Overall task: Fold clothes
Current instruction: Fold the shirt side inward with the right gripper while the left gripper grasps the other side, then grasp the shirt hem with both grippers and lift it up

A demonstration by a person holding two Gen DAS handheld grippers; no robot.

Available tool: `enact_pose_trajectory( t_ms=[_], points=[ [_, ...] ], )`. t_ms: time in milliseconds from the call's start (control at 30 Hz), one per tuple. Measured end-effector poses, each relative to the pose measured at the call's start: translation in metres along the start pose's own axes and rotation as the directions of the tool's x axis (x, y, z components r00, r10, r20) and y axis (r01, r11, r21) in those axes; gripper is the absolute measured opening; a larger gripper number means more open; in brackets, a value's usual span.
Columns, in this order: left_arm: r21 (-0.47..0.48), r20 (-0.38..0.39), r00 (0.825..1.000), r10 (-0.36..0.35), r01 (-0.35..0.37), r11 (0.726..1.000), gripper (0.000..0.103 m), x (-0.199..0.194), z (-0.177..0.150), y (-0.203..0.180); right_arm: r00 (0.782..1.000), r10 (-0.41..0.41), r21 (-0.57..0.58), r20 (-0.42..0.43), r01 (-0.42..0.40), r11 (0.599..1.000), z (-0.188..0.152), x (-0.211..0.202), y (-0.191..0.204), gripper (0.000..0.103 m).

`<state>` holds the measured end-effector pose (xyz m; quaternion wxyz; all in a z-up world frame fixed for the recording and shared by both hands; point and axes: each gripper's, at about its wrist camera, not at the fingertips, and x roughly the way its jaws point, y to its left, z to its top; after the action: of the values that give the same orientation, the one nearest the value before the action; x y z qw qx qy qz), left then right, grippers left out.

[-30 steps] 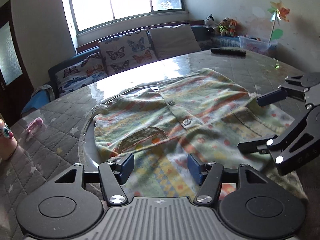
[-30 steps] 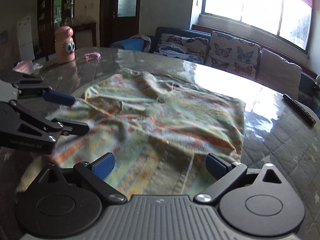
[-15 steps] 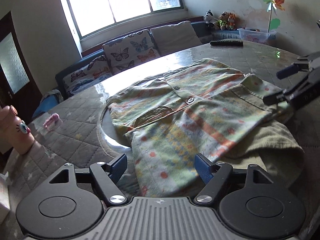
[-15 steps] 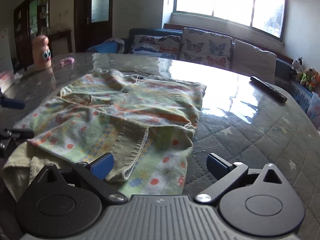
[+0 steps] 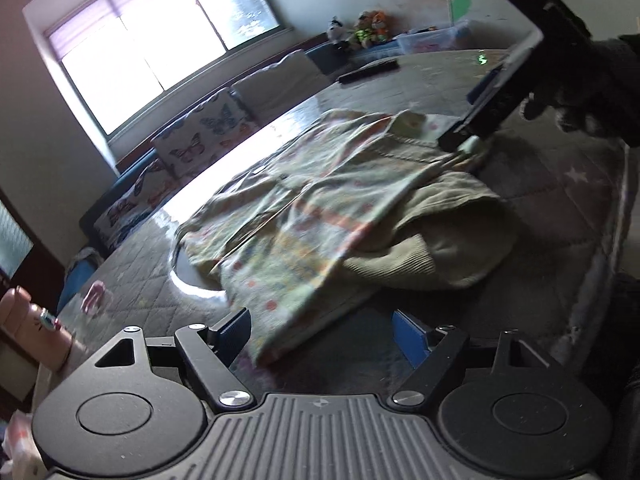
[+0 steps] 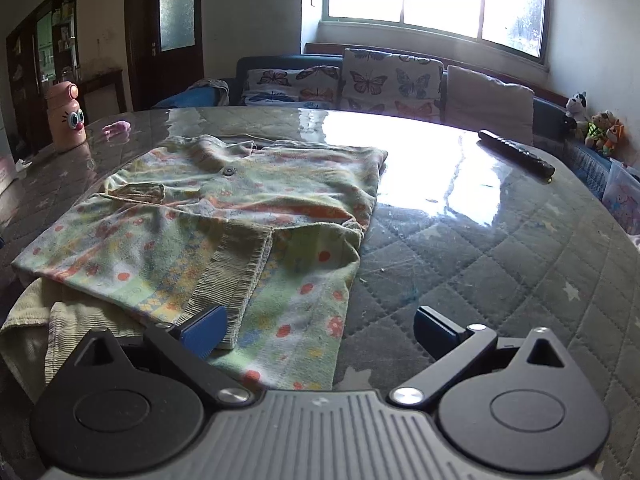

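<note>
The shirt [image 6: 224, 216] lies flat on the bench [image 6: 500, 240], partly folded, one sleeve laid across its front. Olive cloth [image 5: 436, 232] shows beneath its near edge.

Left tool [image 5: 320, 330]: jaws wide, empty, above the shirt's near edge.

Right tool [image 6: 316, 330]: jaws wide, empty. Its left pad [image 6: 204, 330] sits over the sleeve cuff; its right pad is over bare bench. In the left wrist view the right tool [image 5: 486, 106] appears blurred, held by a gloved hand [image 5: 588, 88] just beside the shirt's far corner.

A remote [image 6: 516, 152] and a pink bottle [image 6: 66, 116] stand apart from the shirt.
</note>
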<state>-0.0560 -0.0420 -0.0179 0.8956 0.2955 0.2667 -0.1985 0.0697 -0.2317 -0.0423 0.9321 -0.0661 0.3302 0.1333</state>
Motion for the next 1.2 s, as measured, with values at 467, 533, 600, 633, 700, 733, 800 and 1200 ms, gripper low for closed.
enact_pose_trajectory(
  t_ms=[467,533,600,633,700,733,800,1200],
  points=[
    [0.066,0.15,0.982,-0.112,0.103,0.992,0.043,0.014,0.025,-0.025,0.997,0.079,-0.237,0.021,-0.072,0.969,-0.024,-0.048,-0.006,0.101],
    [0.045,0.147,0.981,-0.129,0.124,0.991,0.02,0.017,0.028,-0.021,0.994,0.106,-0.282,0.01,-0.098,0.954,-0.027,-0.055,-0.002,0.101],
    [0.013,0.154,0.979,-0.132,0.131,0.991,0.017,0.019,0.033,-0.014,0.992,0.129,-0.317,0.001,-0.122,0.94,-0.029,-0.058,0.003,0.101],
    [-0.006,0.16,0.979,-0.13,0.133,0.991,0.015,0.019,0.036,-0.009,0.99,0.141,-0.335,-0.004,-0.134,0.932,-0.03,-0.059,0.006,0.101],
    [-0.046,0.173,0.977,-0.123,0.133,0.99,0.014,0.02,0.045,0.001,0.986,0.168,-0.377,-0.013,-0.16,0.912,-0.031,-0.061,0.014,0.101],
    [-0.064,0.178,0.977,-0.119,0.132,0.989,0.013,0.021,0.05,0.006,0.984,0.177,-0.392,-0.015,-0.169,0.904,-0.031,-0.059,0.018,0.101],
    [-0.099,0.188,0.975,-0.114,0.135,0.986,0.013,0.024,0.06,0.016,0.981,0.191,-0.416,-0.019,-0.182,0.891,-0.03,-0.056,0.026,0.101],
    [-0.153,0.196,0.973,-0.119,0.15,0.977,0.017,0.037,0.073,0.035,0.978,0.205,-0.417,-0.045,-0.204,0.886,-0.013,-0.024,0.045,0.032]
  ],
)
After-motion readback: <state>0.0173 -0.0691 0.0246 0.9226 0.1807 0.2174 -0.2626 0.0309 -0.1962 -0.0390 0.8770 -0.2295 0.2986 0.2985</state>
